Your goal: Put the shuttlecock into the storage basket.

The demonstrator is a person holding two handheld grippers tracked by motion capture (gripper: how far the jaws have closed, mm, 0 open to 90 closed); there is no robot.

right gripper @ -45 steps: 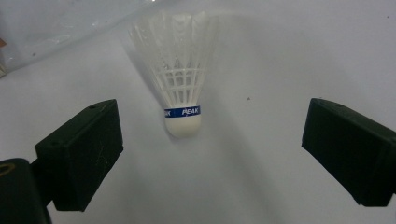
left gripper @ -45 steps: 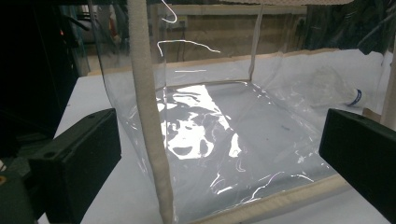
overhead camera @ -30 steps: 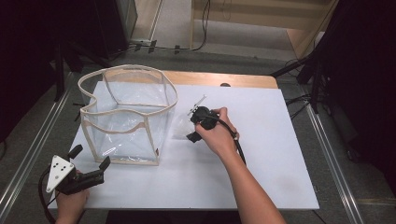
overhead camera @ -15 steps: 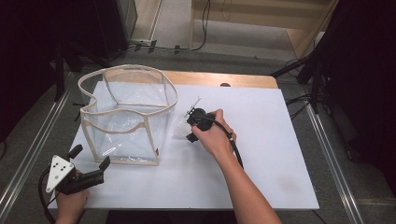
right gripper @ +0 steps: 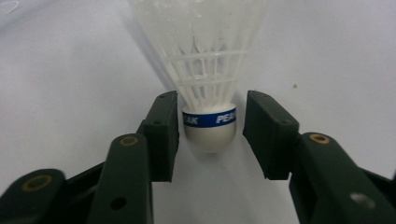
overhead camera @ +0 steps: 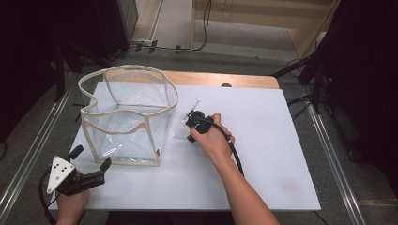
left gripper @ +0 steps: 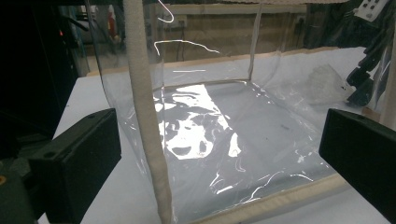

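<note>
White plastic feathers rise between the dark jaws of the right claw [right gripper: 208,128], which have just been closing round the cork of a shuttlecock [right gripper: 208,123] lying on the table [overhead camera: 263,140]; a sliver of gap remains on the right, so no firm pinch yet. Beside it stands the clear bag [overhead camera: 129,117], likely its destination. The left claw [overhead camera: 89,159] waits spread near the bag's corner.

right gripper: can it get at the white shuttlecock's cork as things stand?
Probably yes. The right gripper already straddles the white plastic shuttlecock lying on the white table; its jaws have just been closing, left pad touching the cork, a slight gap on the other side. Nothing blocks it.
</note>
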